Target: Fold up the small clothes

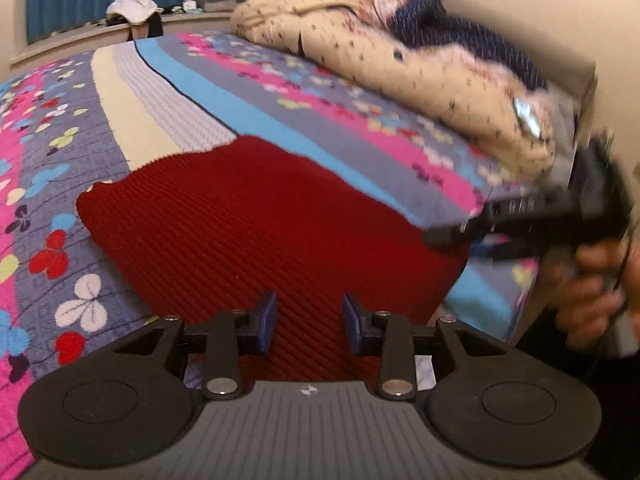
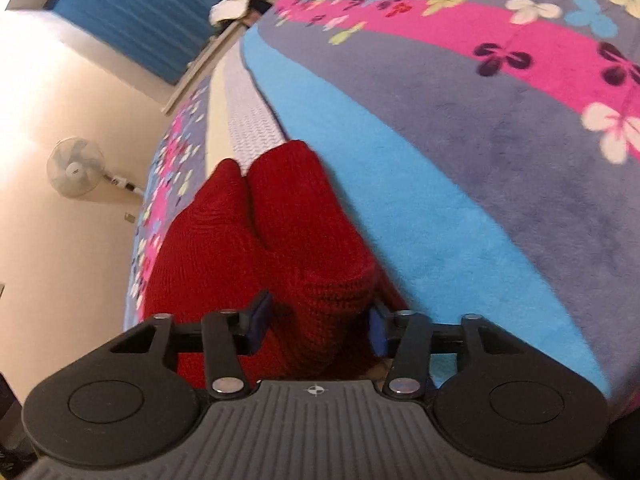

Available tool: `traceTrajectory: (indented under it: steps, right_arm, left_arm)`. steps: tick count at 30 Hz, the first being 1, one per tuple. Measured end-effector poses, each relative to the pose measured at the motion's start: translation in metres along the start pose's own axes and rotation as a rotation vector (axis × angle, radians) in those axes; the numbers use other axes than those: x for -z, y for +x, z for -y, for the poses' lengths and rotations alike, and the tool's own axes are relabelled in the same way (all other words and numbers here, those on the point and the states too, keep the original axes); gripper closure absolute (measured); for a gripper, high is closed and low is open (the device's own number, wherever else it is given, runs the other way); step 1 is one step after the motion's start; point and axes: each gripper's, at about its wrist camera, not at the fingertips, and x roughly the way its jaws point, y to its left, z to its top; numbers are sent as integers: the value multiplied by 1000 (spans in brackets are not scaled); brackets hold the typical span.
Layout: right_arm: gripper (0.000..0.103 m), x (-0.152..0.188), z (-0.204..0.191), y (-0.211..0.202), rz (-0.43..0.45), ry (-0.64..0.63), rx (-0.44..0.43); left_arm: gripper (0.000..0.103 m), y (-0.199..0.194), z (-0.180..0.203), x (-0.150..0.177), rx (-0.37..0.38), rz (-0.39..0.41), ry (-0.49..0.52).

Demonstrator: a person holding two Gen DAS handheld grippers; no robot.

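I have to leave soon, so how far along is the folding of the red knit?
Done: the red knit lies doubled on the bedspread, two layers showing in the right wrist view. In hand: the right gripper straddles its near edge, open; the left gripper hovers open. Left: the heaped cream clothes look unfolded.

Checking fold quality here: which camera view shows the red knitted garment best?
The left wrist view: the red knitted garment lies spread across the bedspread, most of its outline visible. The right wrist view shows only a bunched fold running up between the right gripper fingers.
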Motion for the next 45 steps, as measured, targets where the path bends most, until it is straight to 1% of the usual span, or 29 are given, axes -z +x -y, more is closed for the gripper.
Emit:
traceTrajectory:
  steps: [2, 3, 4, 5, 6, 7, 8, 9, 11, 12, 14, 16, 17, 19, 20, 21, 23, 24, 25, 26, 27, 28, 29, 31, 34, 40, 43, 44, 45]
  right_arm:
    - [82, 1, -18, -13, 63, -95, -34]
    - [83, 1, -26, -24, 124, -147, -95]
    - [83, 1, -34, -37, 184, -186, -184]
    - [84, 2, -40, -46, 218, -212, -241]
    - [84, 2, -45, -51, 240, -246, -243]
    - [84, 3, -45, -48, 242, -264, -172]
    - [84, 2, -40, -39, 207, -250, -70]
    - [83, 0, -26, -19, 106, -201, 61]
    - [79, 5, -1, 8, -70, -102, 203]
    - [78, 6, 2, 6, -61, -75, 202]
    - [76, 3, -15, -3, -34, -146, 190]
    - [62, -5, -36, -18, 19, -233, 208]
    - [61, -9, -43, -29, 56, -265, 214]
    - [59, -23, -56, -44, 138, -332, 201]
    - [55, -30, -59, -47, 167, -352, 192]
    - [51, -39, -65, -48, 199, -373, 187]
    - [50, -58, -66, -36, 218, -386, 173]
    - [48, -67, -64, -27, 212, -385, 150]
    - [47, -74, -65, -15, 197, -386, 124]
    - [45, -81, -64, 1, 166, -386, 83]
    - [43, -84, -65, 13, 139, -387, 54]
    - [43, -87, -65, 25, 118, -388, 37]
    - [42, -87, -65, 33, 104, -385, 28]
    - [42, -93, -63, 57, 62, -350, 42]
    - [41, -94, -68, 72, 63, -319, 40]
    - [36, -93, -76, 108, -68, -292, -47]
    - [36, -84, -82, 116, -90, -340, -30]
    - [44, -82, -87, 118, -78, -369, -13]
    - [76, -80, -90, 118, -70, -387, -16]
  left_arm:
    - [63, 6, 4, 5, -22, -38, 22]
    - [63, 6, 8, 6, -28, -48, 31]
    - [63, 8, 9, 7, -30, -51, 37]
    - [63, 8, 10, 7, -28, -48, 36]
    - [63, 9, 9, 7, -30, -47, 32]
    - [63, 11, 9, 5, -31, -52, 29]
    - [63, 12, 9, 6, -29, -61, 30]
    - [63, 13, 10, 6, -25, -70, 38]
    - [64, 14, 15, 8, -18, -86, 61]
    - [64, 12, 18, 8, -28, -87, 73]
    - [63, 8, 20, 7, -52, -94, 58]
    - [63, 1, 16, 4, -59, -113, 0]
    - [63, -4, 18, 1, -81, -117, -5]
    - [61, -20, 25, -6, -135, -88, 25]
    - [60, -25, 28, -10, -147, -70, 24]
    - [58, -28, 30, -11, -158, -59, 7]
    - [58, -22, 31, -10, -164, -42, -51]
    - [58, -15, 31, -5, -152, -35, -72]
    - [59, -3, 30, 3, -130, -55, -87]
    - [59, 15, 32, 13, -132, -119, -80]
    - [59, 26, 39, 17, -174, -163, -24]
    - [58, 29, 50, 17, -204, -165, 47]
    - [58, 28, 56, 16, -218, -150, 80]
    - [58, 25, 52, 17, -206, -147, 65]
    - [58, 22, 40, 14, -162, -141, 14]
    - [57, 23, 47, 16, -169, -133, 34]
    - [57, 23, 46, 17, -165, -135, 31]
    - [57, 23, 46, 16, -165, -135, 31]
    - [57, 23, 46, 16, -165, -135, 31]
